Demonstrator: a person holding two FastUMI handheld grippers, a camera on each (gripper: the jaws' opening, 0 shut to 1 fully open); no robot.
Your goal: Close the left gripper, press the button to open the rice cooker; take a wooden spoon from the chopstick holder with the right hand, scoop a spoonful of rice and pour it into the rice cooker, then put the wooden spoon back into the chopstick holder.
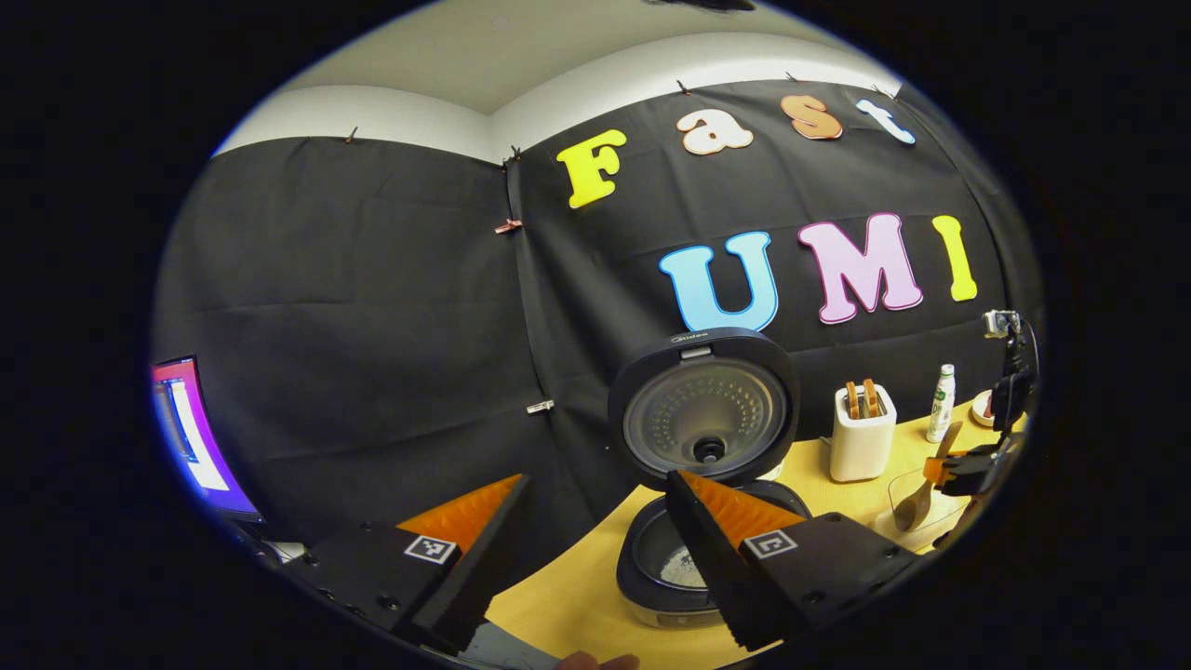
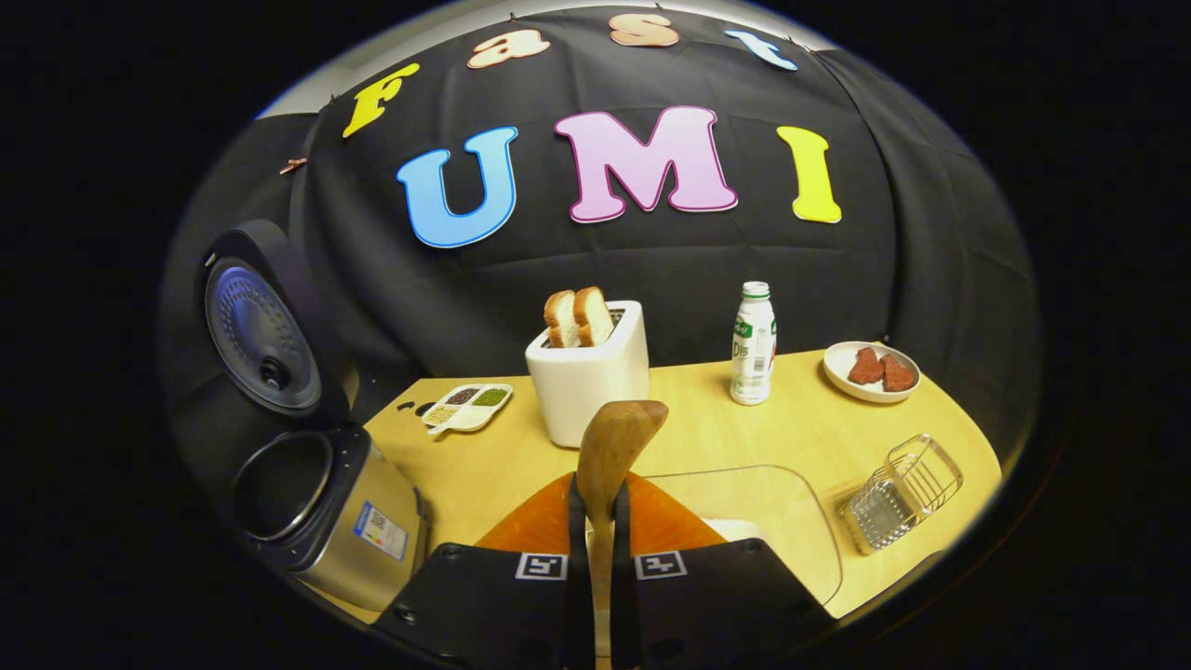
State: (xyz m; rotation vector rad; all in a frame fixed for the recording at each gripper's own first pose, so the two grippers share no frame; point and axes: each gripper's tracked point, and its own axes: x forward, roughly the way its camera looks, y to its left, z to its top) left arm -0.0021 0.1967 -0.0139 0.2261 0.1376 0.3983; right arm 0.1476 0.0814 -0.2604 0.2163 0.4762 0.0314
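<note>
Wooden spoon (image 2: pixel 609 447), pale and smooth, stands upright with its bowl topmost, handle clamped between the right gripper (image 2: pixel 596 521) jaws above the yellow bench (image 2: pixel 707 428). To its left the rice cooker (image 2: pixel 321 512) stands lid-up; left gripper (image 1: pixel 595 530) jaws gape apart.

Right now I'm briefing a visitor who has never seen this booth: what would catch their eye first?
Probably the rice cooker at the table's left end, its lid standing wide open. Next, the right gripper shut on the wooden spoon, its bowl up, above a clear container. Behind stand a white toaster with two bread slices and a milk bottle.
</note>
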